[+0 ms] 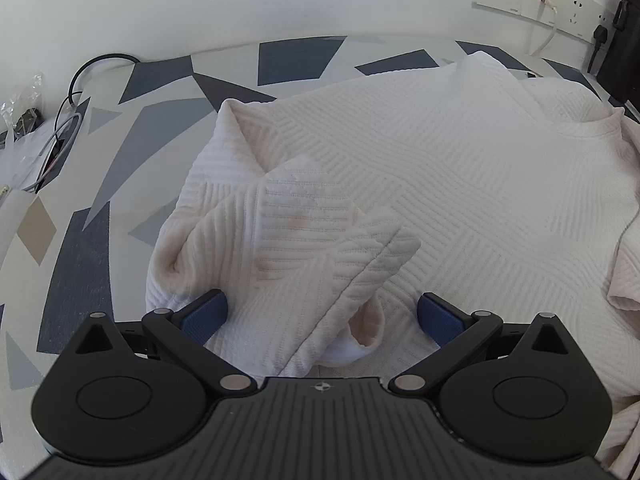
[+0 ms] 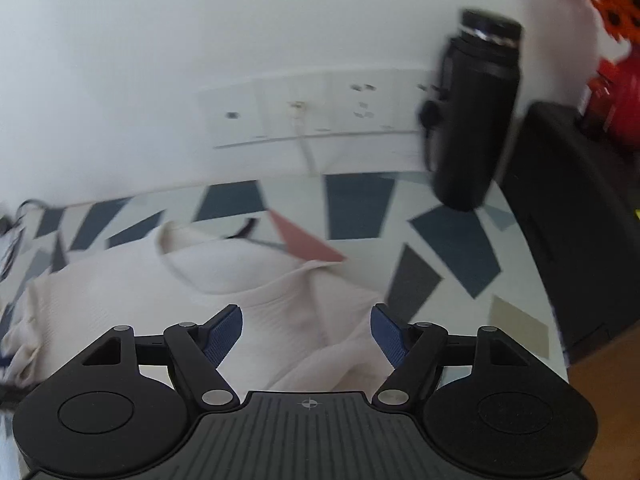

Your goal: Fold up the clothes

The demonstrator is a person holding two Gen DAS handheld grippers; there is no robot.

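Cream knit sweater (image 1: 400, 168) lies flat on patterned table (image 1: 120, 128), one sleeve (image 1: 320, 248) already folded across the body. L gripper (image 1: 320, 320) spread wide over that sleeve, pinching nothing; R gripper (image 2: 306, 332) spread too, empty, near collar (image 2: 224, 276). Next, I reckon: R side fold, needs a clean grab at the shoulder edge.

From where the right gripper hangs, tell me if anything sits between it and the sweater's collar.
Nothing visible does. The right gripper is open above the cream sweater, with only fabric between its pads and the collar just ahead. The black bottle stands off to the right on the patterned tablecloth, out of the path.
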